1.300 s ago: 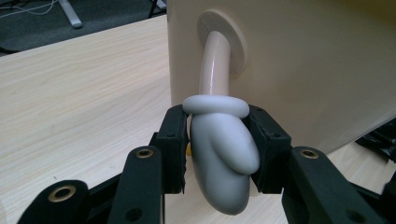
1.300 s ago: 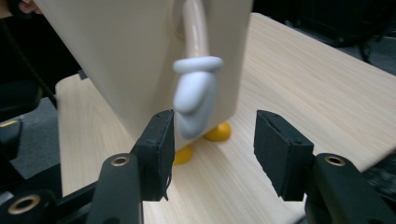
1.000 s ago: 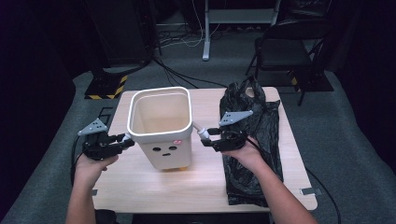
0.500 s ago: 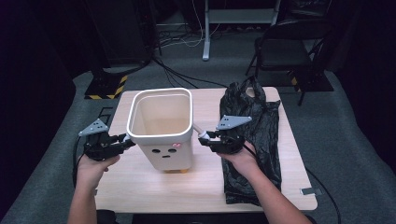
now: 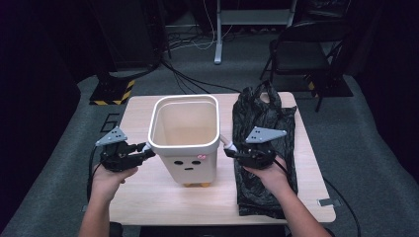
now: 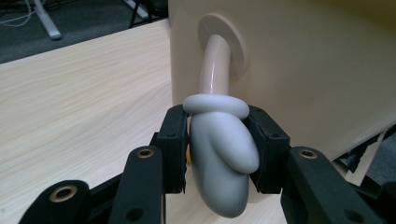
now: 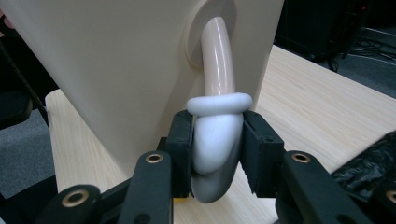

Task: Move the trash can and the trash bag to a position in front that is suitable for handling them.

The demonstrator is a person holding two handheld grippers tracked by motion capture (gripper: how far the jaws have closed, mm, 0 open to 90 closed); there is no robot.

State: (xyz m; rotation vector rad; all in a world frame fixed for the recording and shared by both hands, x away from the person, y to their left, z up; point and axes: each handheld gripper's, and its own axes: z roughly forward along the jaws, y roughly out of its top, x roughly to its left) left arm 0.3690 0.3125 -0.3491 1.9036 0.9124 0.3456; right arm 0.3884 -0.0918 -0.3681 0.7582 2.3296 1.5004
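Wood table (image 5: pixel 148 197), cream bin (image 5: pixel 185 143) w/ face, prob. mitten-shaped handles (image 6: pixel 219 154)

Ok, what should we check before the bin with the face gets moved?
1. Left gripper shut on the left arm: ok.
2. Right gripper shut on the right arm, jaws just closed: ok.
3. Bin upright on the table: ok.
4. Bin empty inside: ok.
5. Bag apart from the bin: ok.
6. Arms strong enough to lift by: cannot tell.
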